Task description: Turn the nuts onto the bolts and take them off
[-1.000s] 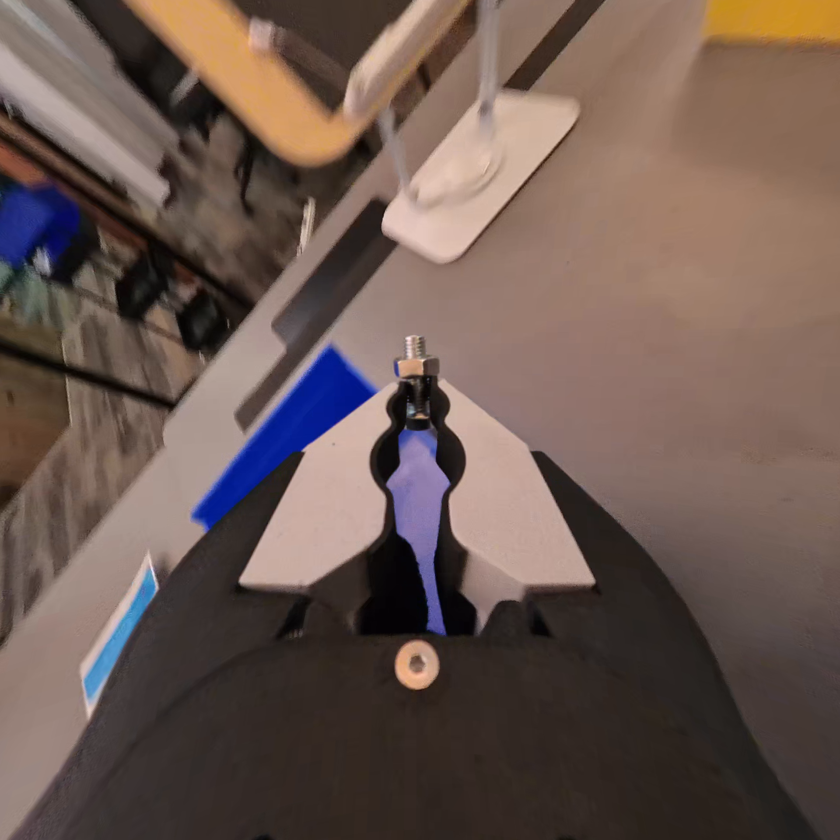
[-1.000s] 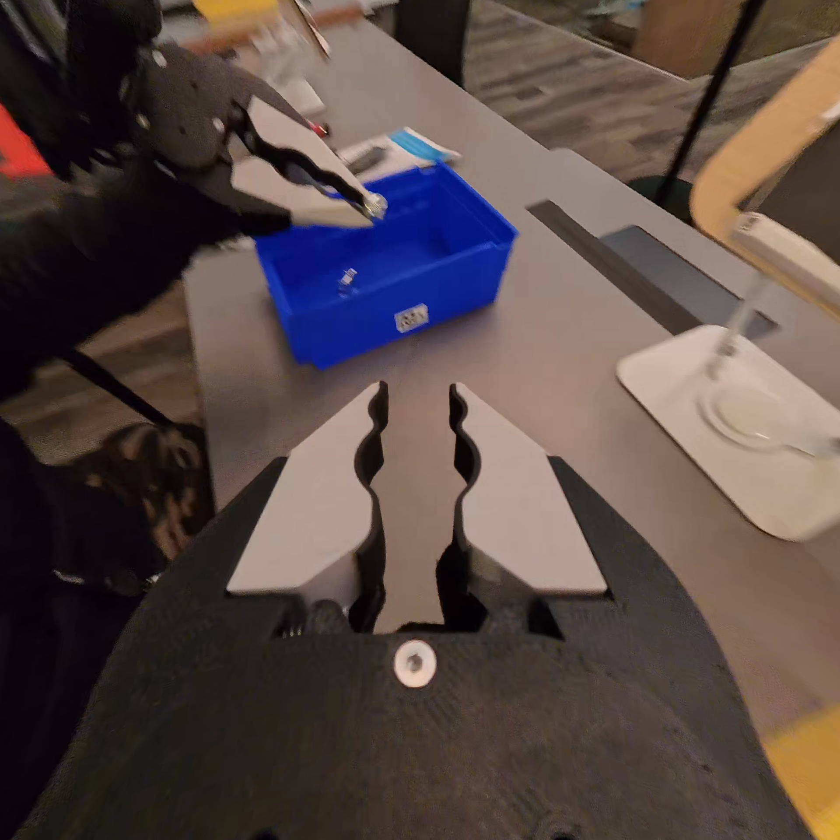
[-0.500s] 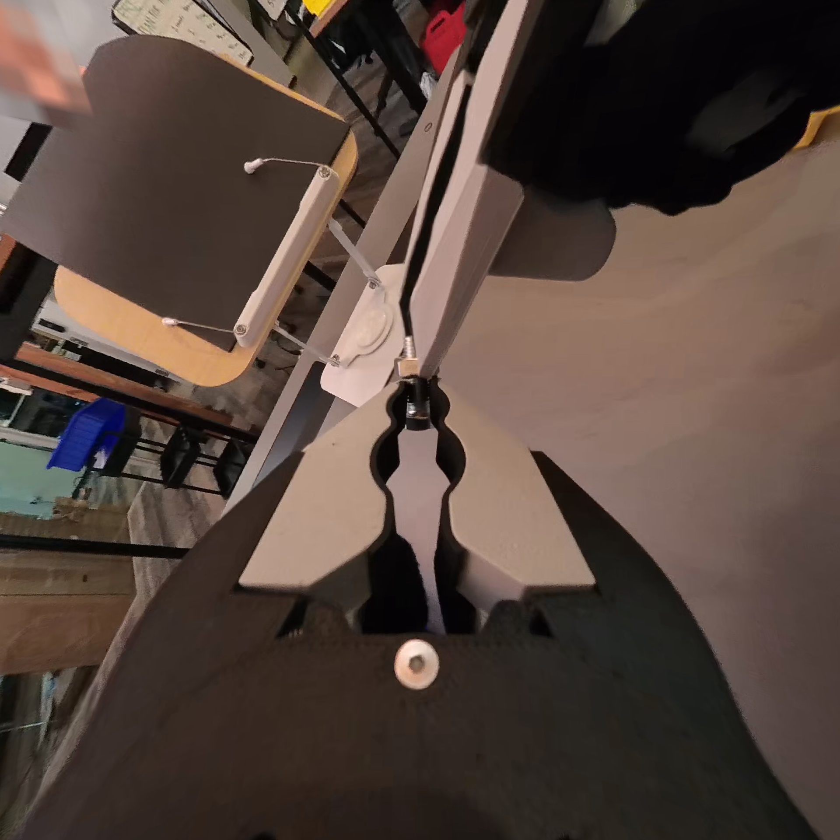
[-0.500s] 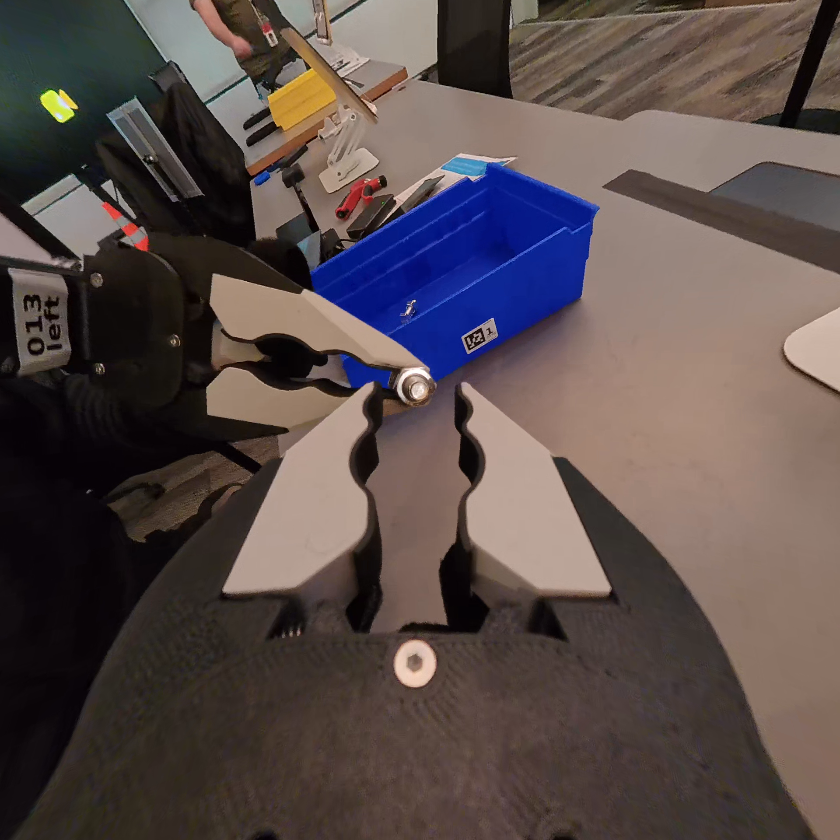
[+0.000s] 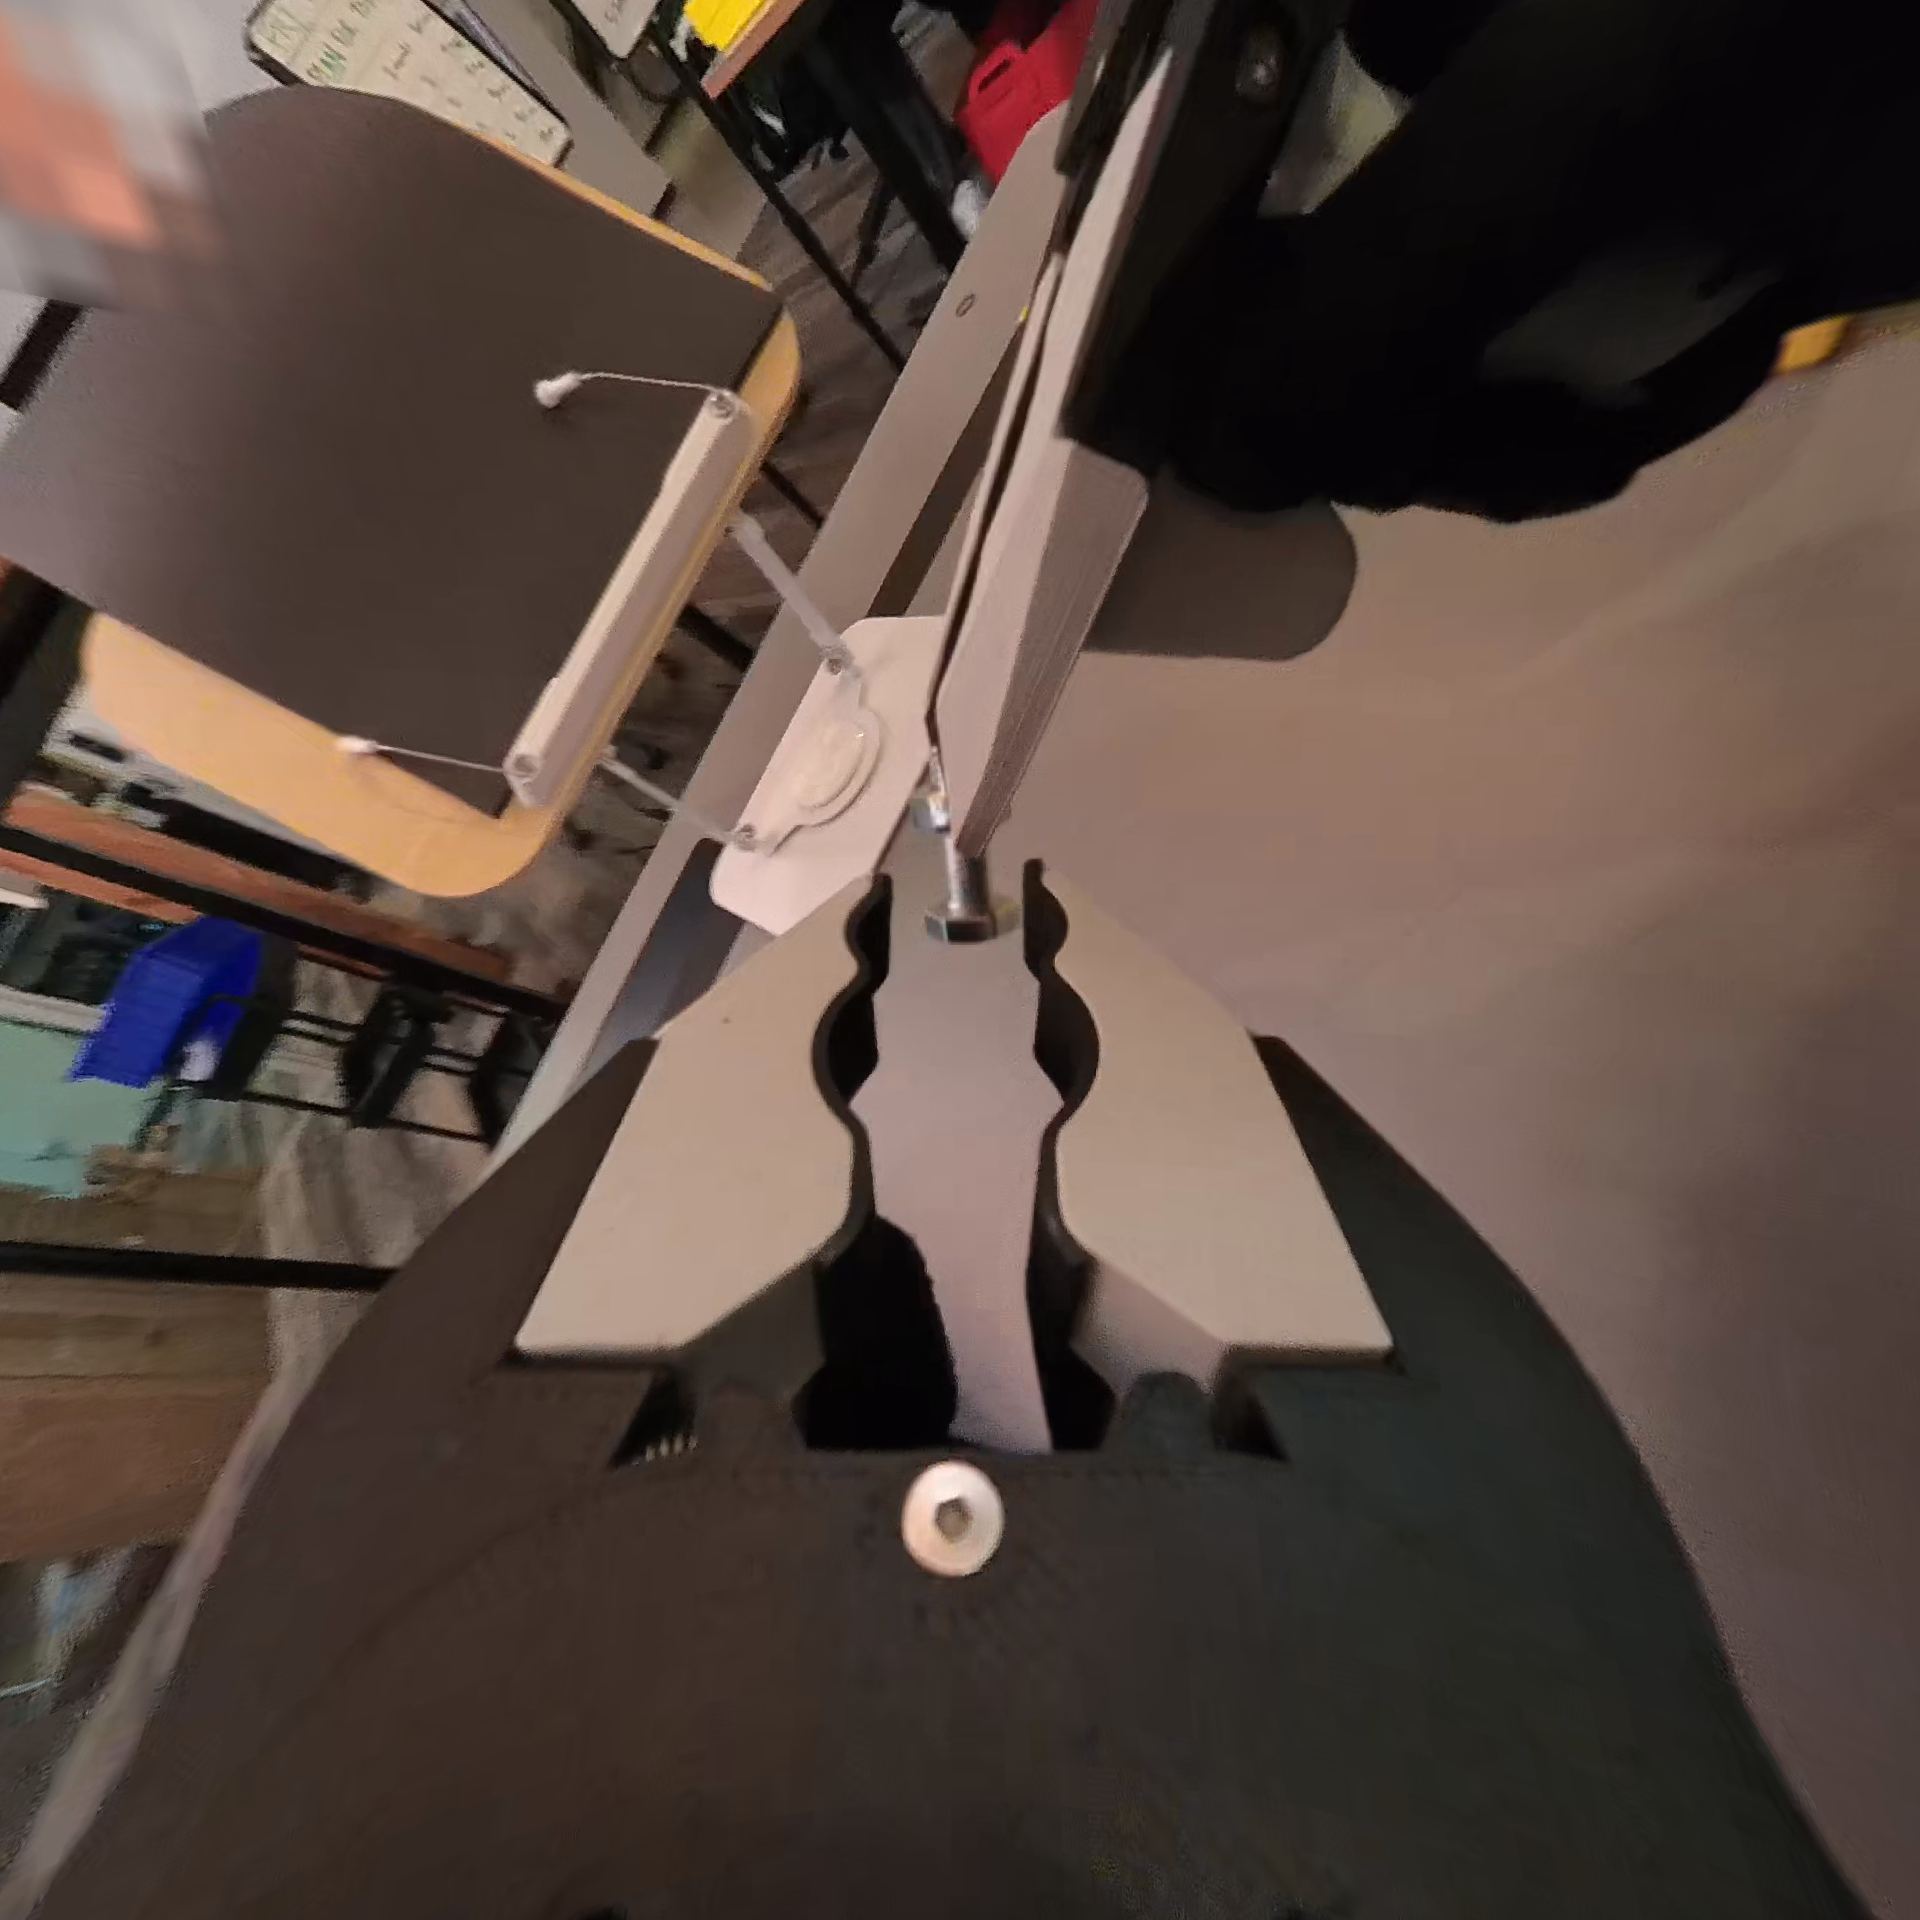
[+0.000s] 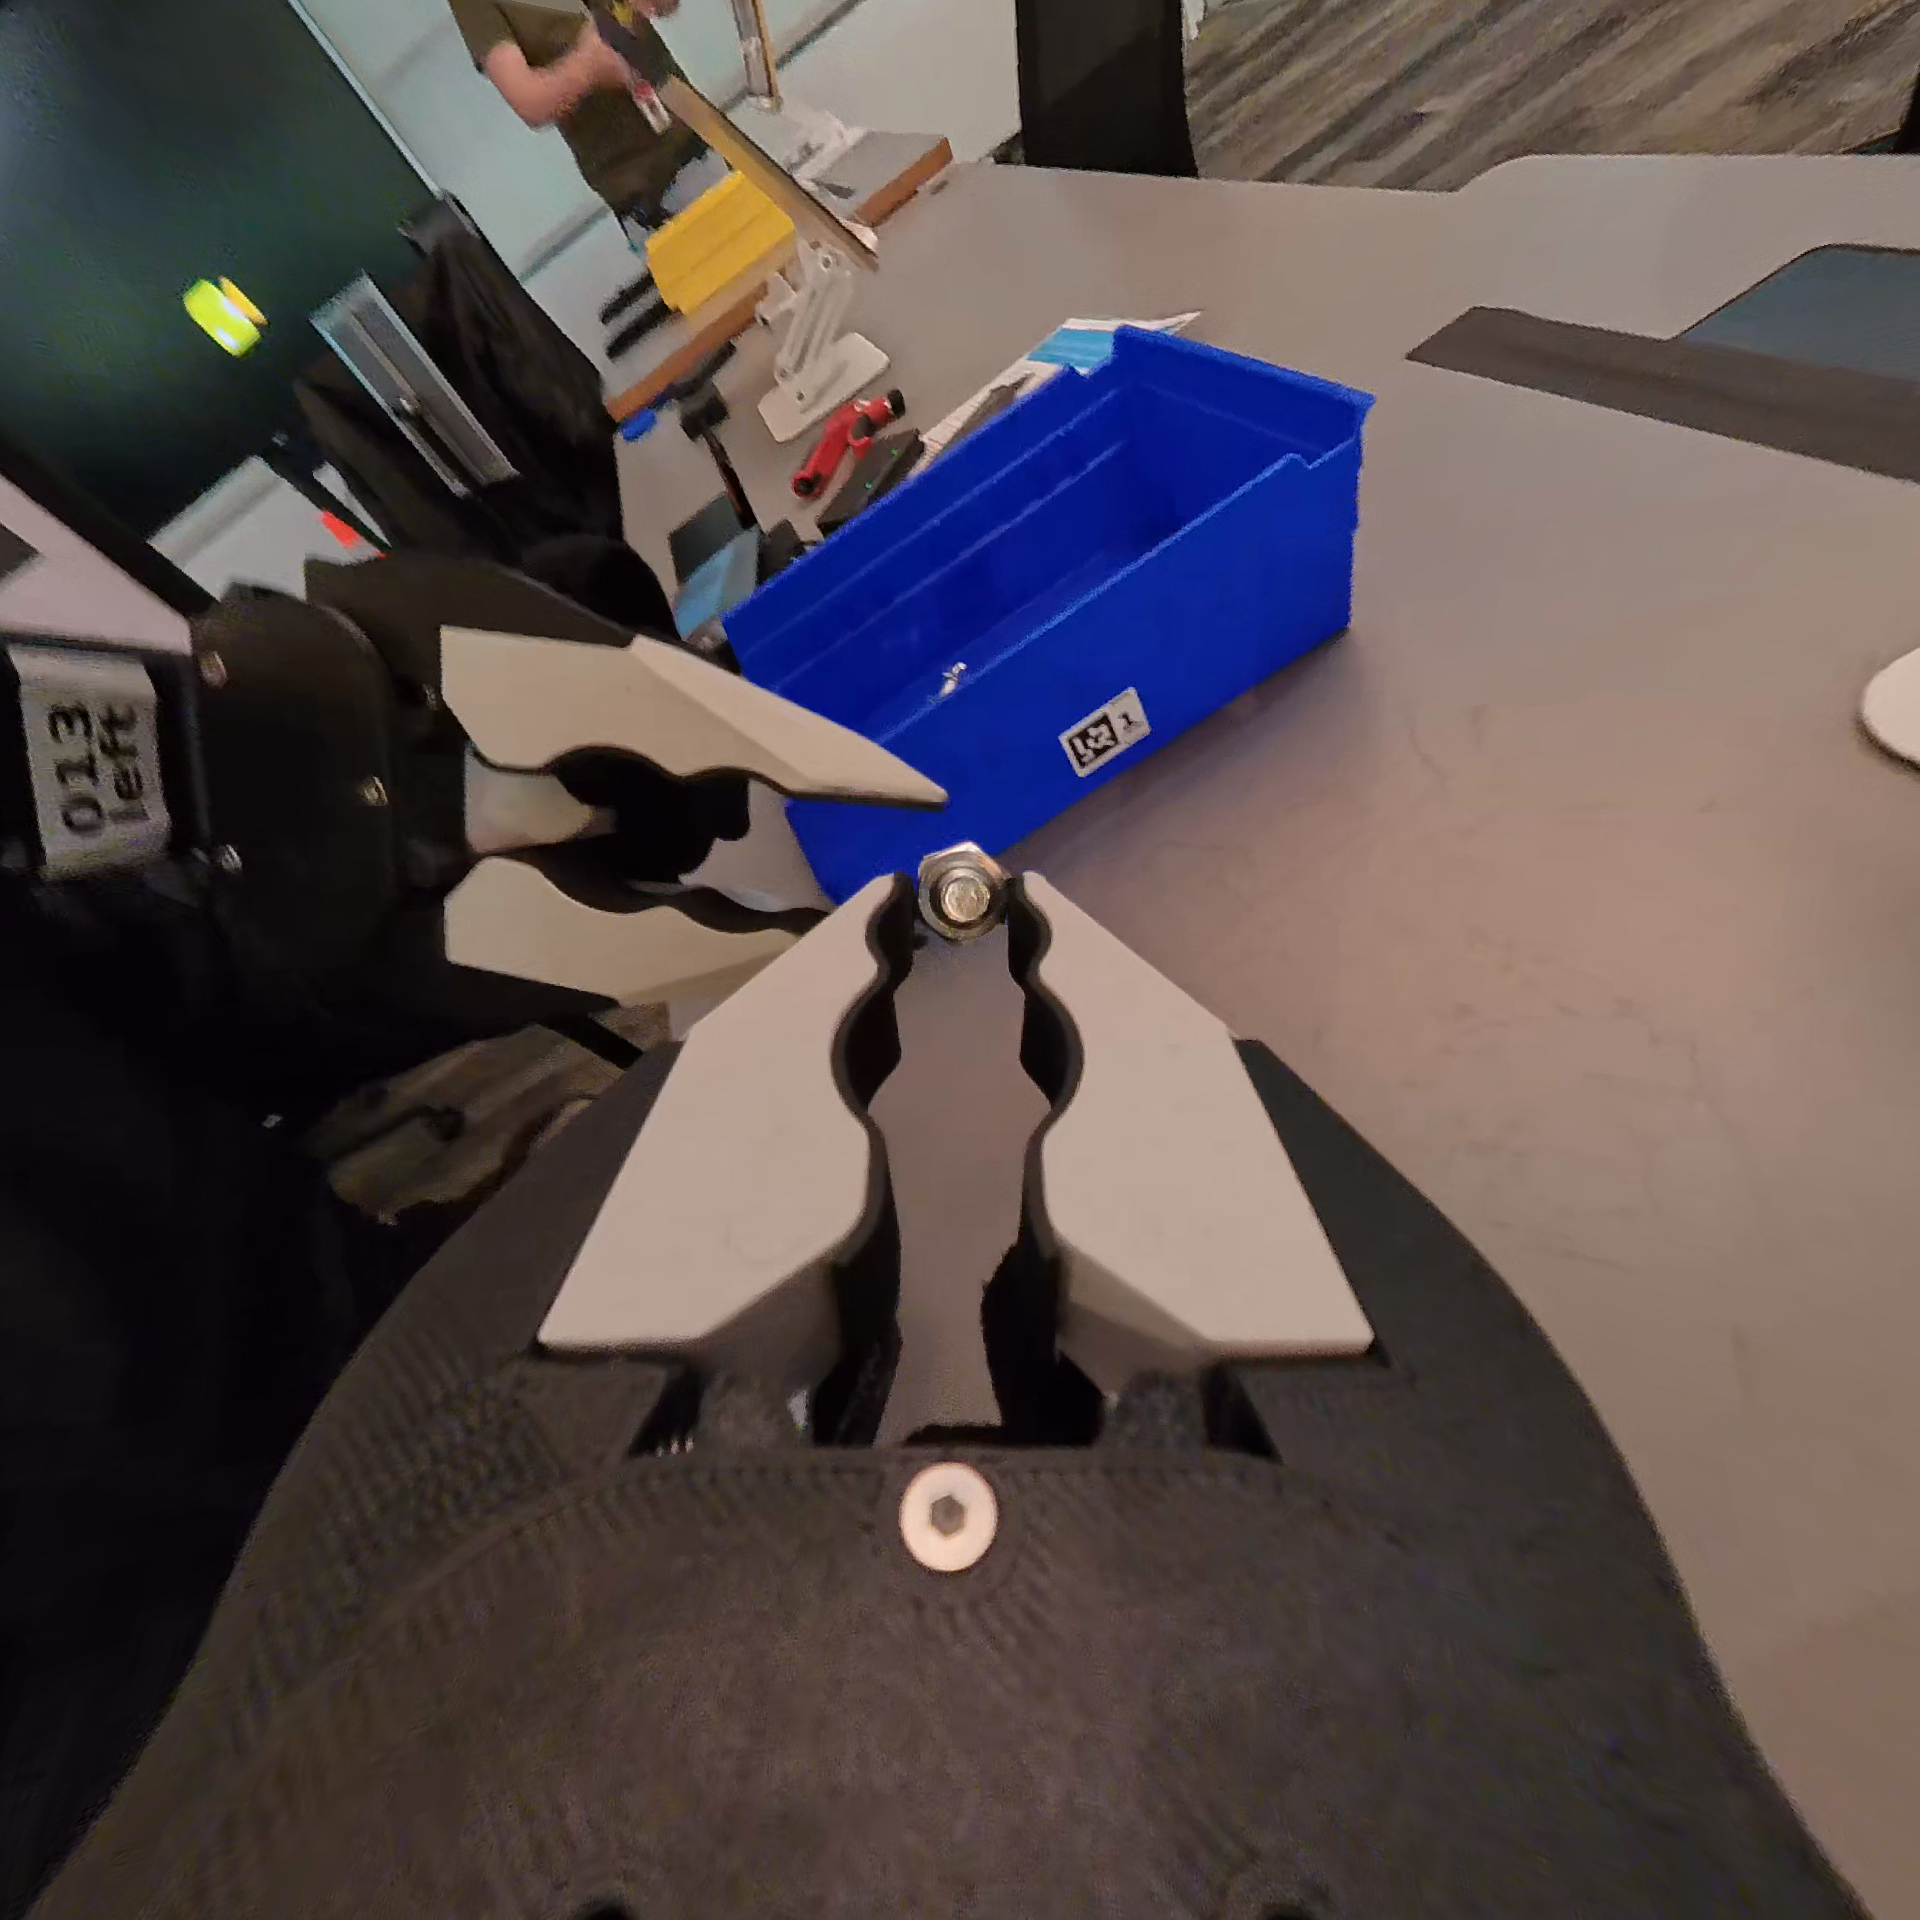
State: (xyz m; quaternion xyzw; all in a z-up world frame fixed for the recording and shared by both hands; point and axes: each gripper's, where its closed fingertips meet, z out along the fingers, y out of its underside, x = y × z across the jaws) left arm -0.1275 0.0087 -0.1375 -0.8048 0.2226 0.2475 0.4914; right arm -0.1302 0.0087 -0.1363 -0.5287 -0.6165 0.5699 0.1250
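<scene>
While the left gripper is seen with jaws spread, empty, the bolt with its nut is pinched at the tips of the right gripper. Only the right wrist view shows the blue bin on the surface.

A grey table fills the right and centre of the right wrist view, with a dark inset strip at upper right. Grey wood-pattern floor shows along the top right edge. At upper left stand a dark wall and a second desk. In the left wrist view, a black-and-tan board on a white stand occupies the upper left.
</scene>
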